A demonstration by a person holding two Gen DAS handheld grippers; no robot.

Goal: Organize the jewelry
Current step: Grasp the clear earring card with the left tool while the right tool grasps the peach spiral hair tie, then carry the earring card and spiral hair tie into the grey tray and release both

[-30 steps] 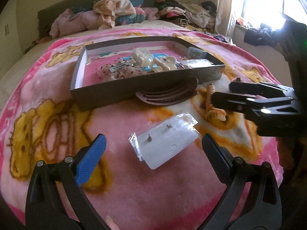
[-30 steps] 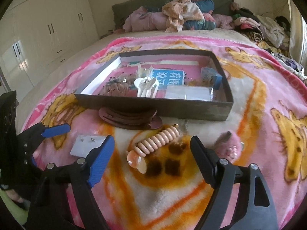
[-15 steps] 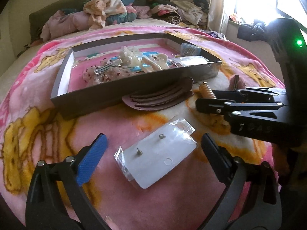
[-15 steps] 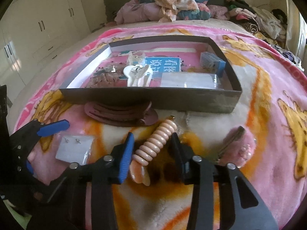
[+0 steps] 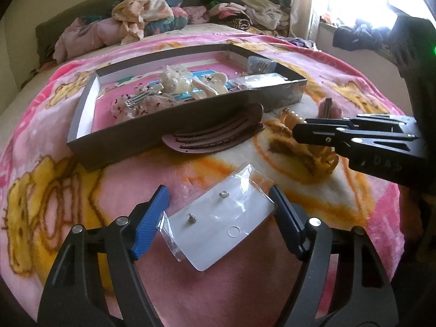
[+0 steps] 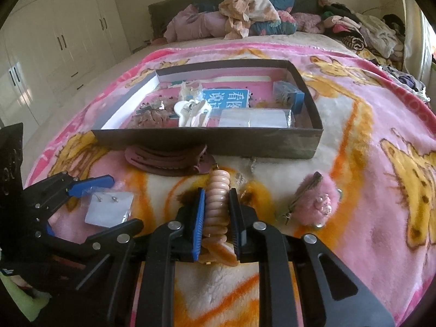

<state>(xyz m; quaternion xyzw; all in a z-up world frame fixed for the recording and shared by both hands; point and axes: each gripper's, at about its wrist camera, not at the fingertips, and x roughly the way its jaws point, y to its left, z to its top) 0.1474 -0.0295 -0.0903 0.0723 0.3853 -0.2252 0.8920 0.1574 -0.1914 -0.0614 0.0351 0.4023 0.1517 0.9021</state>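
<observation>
The right gripper (image 6: 216,212) is clenched on the peach spiral hair clip (image 6: 218,190) at the lower centre of its own view — both pads press the ribbed coils from either side, and the clip's far end pokes out ahead of the fingertips toward the box. The clip lies on a fuzzy pink and orange blanket (image 6: 368,190) spread over the bed.

The left gripper (image 5: 218,204) sits low in the centre of its frame with its jaws around the earring card (image 5: 220,220), a white card in a clear sleeve bearing two small studs. Its jaws have just been closing; the right pad looks to be at the card's edge, while a slim gap shows between the blue left pad (image 5: 150,220) and the sleeve, so the card is not yet pinched.

Above centre in both views stands the dark shallow box (image 6: 299,141), holding pale hair clips, a blue printed card and a clear packet (contents too small to tell). Touching its near wall lies a brown hair comb clip (image 6: 169,160). Toward the right of the right wrist view, a fluffy pink hair clip (image 6: 318,204) rests on the blanket, apart from the spiral clip. Heaped clothes (image 6: 253,13) fill the top of the frame.
</observation>
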